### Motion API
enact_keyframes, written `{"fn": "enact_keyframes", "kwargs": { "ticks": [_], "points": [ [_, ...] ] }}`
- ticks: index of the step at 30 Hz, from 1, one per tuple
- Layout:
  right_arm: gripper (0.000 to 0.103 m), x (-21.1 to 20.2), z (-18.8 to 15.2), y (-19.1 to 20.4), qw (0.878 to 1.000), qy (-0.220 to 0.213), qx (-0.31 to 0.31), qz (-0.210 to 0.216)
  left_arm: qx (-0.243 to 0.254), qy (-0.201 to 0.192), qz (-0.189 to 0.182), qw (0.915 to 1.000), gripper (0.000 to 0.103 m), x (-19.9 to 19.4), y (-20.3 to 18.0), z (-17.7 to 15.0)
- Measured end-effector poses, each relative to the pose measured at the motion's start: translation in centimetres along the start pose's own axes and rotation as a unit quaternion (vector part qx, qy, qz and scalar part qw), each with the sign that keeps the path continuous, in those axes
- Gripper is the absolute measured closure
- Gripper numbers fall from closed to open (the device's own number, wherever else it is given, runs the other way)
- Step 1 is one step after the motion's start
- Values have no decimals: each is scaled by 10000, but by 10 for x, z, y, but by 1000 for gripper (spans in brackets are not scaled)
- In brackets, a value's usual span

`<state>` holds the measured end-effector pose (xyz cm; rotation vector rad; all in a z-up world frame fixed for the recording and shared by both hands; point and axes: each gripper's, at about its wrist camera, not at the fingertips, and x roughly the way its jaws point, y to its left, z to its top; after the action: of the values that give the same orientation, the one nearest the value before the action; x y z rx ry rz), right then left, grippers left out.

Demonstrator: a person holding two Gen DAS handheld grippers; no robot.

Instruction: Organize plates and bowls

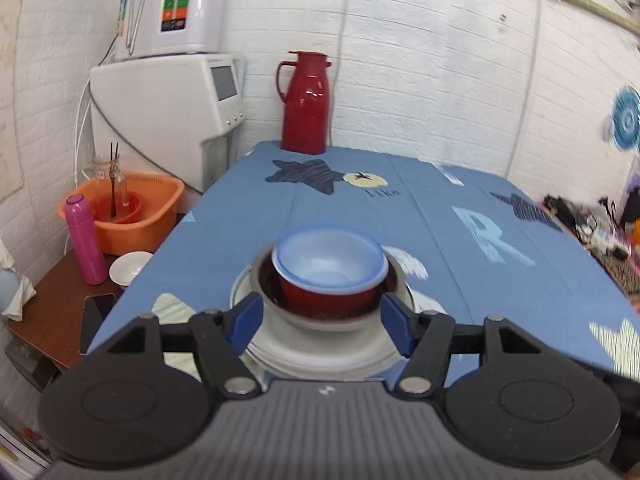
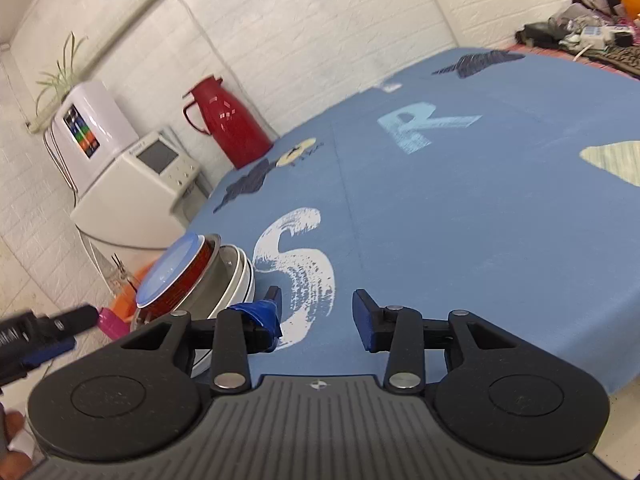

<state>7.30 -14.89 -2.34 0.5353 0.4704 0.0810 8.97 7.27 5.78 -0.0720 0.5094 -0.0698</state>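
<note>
A stack of dishes stands near the front edge of the blue tablecloth [image 1: 400, 208]. White plates [image 1: 320, 354] lie at the bottom, then a steel bowl [image 1: 276, 320], a red bowl [image 1: 320, 300] and a pale blue bowl [image 1: 328, 260] on top. My left gripper [image 1: 320, 318] is open, its blue pads [image 1: 244, 318] flanking the steel bowl; whether they touch it is unclear. The right wrist view shows the same stack [image 2: 224, 276] at the left. My right gripper [image 2: 319, 300] is open just right of it, over a white printed "6", holding nothing.
A red thermos jug [image 1: 305, 104] stands at the table's far edge by the wall. Left of the table a brown side table carries an orange basin [image 1: 132, 216], a pink bottle [image 1: 85, 240] and a small white dish [image 1: 129, 266]. White appliances [image 1: 168, 108] stand behind. Clutter [image 1: 580, 216] lies far right.
</note>
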Motion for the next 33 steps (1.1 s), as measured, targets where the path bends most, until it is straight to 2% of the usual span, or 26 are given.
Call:
{"fn": "enact_keyframes", "kwargs": {
  "ticks": [5,10,17,20,23,28,30,33],
  "points": [
    [79,-30,-16,-3,9984,-330,-321,-337,263,77,-18,9996,40,-22,-22,-37],
    [78,-53,-31,-7,9988,-260,-371,-210,486,182,-106,9986,39,-41,-35,-67],
    [76,-83,-53,-4,9945,-358,-717,-673,564,110,-43,9983,39,-66,-42,-95],
    [76,-90,-60,-4,9913,-446,-826,-918,570,152,-57,9982,39,-70,-41,-102],
    [75,-90,-66,-6,9878,-352,-901,-1224,592,143,60,9981,39,-69,-42,-105],
    [75,-92,-79,-11,9887,-173,-805,-1254,583,209,80,9980,39,-67,-41,-107],
    [75,-90,-80,-6,9882,-86,-948,-1202,621,177,114,9978,39,-68,-43,-107],
    [75,-93,-83,-2,9873,-171,-1005,-1215,614,222,144,9978,39,-65,-44,-107]
  ]
}}
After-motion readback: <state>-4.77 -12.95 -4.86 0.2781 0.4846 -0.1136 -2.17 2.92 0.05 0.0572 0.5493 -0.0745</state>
